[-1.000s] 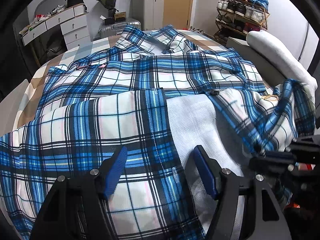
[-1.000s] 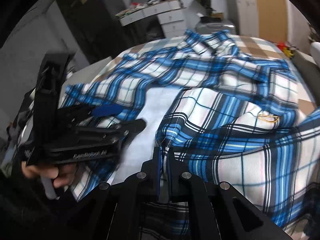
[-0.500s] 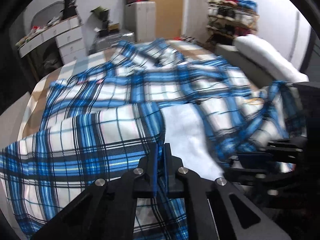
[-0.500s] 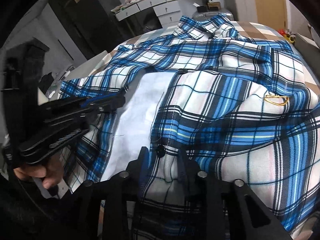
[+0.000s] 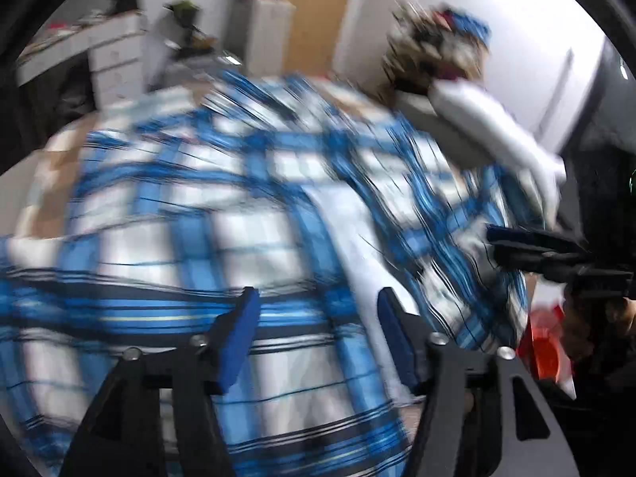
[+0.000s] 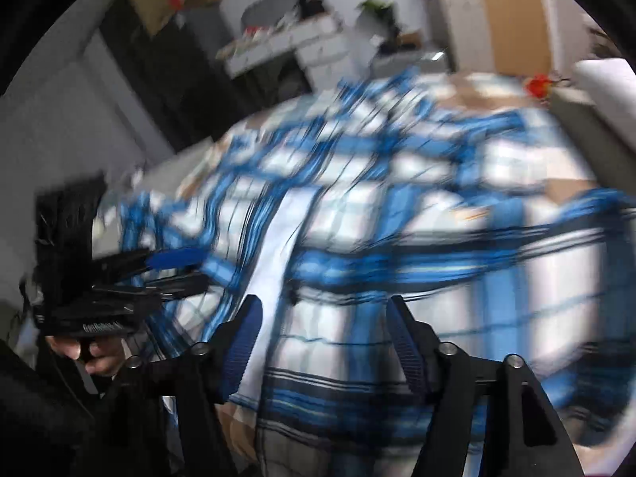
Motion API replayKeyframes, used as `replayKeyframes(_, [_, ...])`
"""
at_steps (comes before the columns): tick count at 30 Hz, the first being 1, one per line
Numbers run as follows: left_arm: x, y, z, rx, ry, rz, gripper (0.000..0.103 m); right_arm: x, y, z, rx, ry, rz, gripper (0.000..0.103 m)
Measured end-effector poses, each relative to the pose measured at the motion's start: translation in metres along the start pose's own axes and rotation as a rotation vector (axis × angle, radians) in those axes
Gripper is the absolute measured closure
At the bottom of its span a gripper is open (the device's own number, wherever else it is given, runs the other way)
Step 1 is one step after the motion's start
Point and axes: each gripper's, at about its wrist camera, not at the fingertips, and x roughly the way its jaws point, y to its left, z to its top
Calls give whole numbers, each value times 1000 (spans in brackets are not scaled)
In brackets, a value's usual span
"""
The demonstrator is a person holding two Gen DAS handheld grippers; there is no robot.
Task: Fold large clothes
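Plaid shirt (image 5: 246, 214) across bed, edges blurred

You're looking at a bed (image 5: 59, 151) with a tan-and-pale checked cover; the blue, white and black plaid shirt (image 5: 190, 246) lies spread across most of it. A white pillow (image 5: 497, 135) sits along the bed's right edge. Both views are motion-blurred.

Behind the bed (image 5: 51, 151) you see white drawers (image 5: 115, 59), a pale suitcase (image 5: 266, 31), a wooden door (image 5: 318, 12) and a blurred shoe rack (image 5: 437, 51).
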Motion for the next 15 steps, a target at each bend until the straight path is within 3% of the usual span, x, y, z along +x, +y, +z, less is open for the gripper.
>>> replayKeyframes(3, [-34,36,0,-102,-76,89,46,-47,-27,2,76,-111,-47,37])
replayKeyframes(8, [-74,99,-12,-268,-178,361,45,-97,-67,-4,165,-249,-219,26])
replayKeyframes(13, [-71,124,-25,-337,-132,450,45,-74,-106,-10,279,-147,-273,26])
replayKeyframes(14, [-71,125,-26,-333,-125,459,45,-67,-111,-12,299,-127,-263,28])
replayKeyframes(15, [-69,123,-26,-330,-120,464,45,-58,-115,-15,323,-102,-243,36])
